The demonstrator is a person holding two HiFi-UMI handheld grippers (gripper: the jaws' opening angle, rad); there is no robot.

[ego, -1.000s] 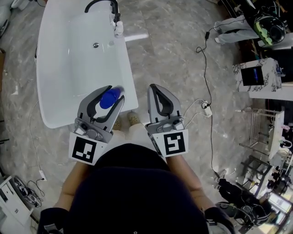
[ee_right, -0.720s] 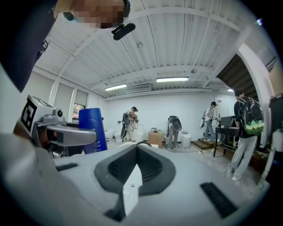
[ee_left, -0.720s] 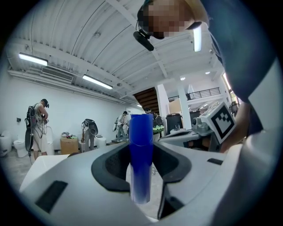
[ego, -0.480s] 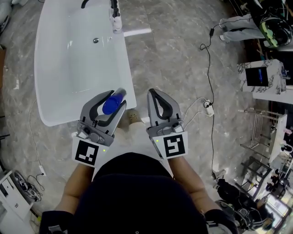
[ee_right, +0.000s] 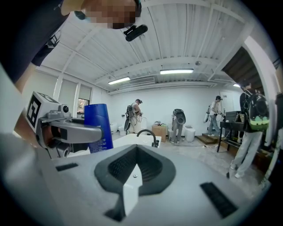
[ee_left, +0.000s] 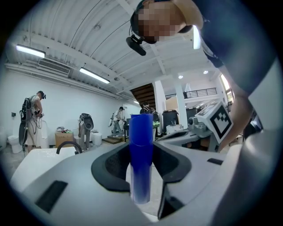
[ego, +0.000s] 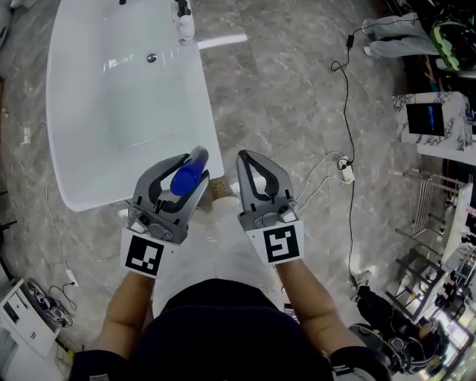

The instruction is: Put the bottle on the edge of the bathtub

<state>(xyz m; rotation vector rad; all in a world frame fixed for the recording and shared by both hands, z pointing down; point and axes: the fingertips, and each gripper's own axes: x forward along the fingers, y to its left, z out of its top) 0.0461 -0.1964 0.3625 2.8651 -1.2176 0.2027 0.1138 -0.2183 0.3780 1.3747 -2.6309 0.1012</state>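
Head view looks steeply down on a white bathtub (ego: 89, 175) standing on a grey marbled floor (ego: 282, 97), with its drain (ego: 151, 57) and a dark faucet (ego: 182, 9) at the far end. The left gripper (ego: 193, 165) hangs over the tub's near right corner, and its jaws pinch a blue bottle (ego: 188, 175) between them. The bottle sits right above the rim at that corner, close to the tub's outer edge; how high above the rim it is cannot be told from this angle.

Left gripper view shows the bottle upright in the middle of the two dark pads, both pressing its sides. The curved faucet shows past the jaws on the left.

The right gripper (ego: 244, 156) is just off the tub's right side, beside the same near corner, over the floor. Its jaws are pressed together at the tips with nothing between them, which the right gripper view confirms: the pads meet in a closed loop. That view also shows the bottle standing straight in the other gripper, in front of the tub. A black cable (ego: 348, 97) runs along the floor well to the right of the tub, down to a white power strip (ego: 345, 168). Several people (ee_right: 134, 114) stand beyond the tub's far end.
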